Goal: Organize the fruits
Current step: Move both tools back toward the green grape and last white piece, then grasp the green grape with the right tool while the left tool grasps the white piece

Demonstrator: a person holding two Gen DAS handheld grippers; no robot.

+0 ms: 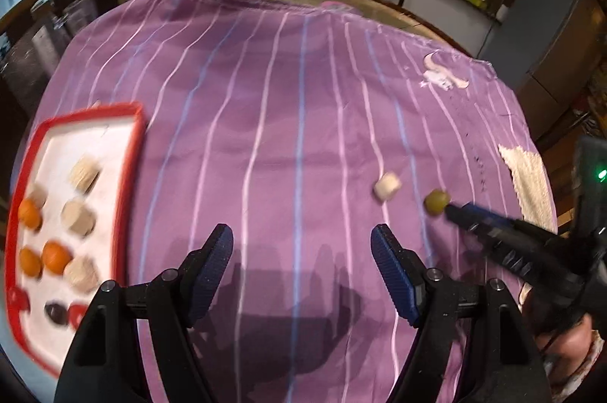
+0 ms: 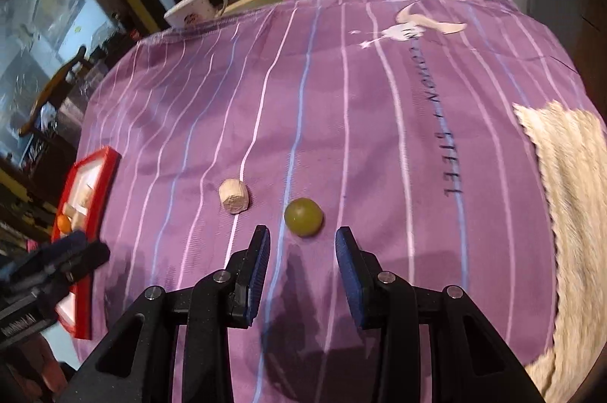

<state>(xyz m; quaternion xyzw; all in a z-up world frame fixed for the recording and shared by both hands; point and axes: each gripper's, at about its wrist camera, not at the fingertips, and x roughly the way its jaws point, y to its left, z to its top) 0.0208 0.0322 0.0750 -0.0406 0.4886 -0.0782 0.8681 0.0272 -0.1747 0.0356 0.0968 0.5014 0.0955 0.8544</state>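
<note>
Lining up on the green grape (image 2: 304,217), the right hand-held gripper (image 2: 303,243) has its blue pads parted and unclenched, with the fruit lying on the cloth just ahead of the fingertips and roughly centred on the gap. Nothing is between the pads yet. The left hand-held gripper (image 1: 302,243) is also released, spread wider, holding nothing, and hangs over bare striped purple cloth (image 1: 296,92) that covers the table.

A pale banana chunk (image 2: 233,201) lies just beside the grape, to its left in the right wrist view. Well off to the left sits the red-rimmed tray (image 1: 131,171), already carrying pale banana pieces (image 1: 84,172), small orange fruits (image 1: 56,257) and a dark one (image 1: 56,312).

The likeliest failure here is the grape rolling. It is round and smooth, and if one pad reaches it before the other it could be nudged away, possibly toward the knitted mat (image 2: 569,175) on the right. Closing too hard could split the skin; closing too lightly could let it slip out on the carry to the tray. The left pad also passes near the banana chunk, so a sloppy approach may knock that aside. Loose cloth could bunch under the fingertips and lift with them.
</note>
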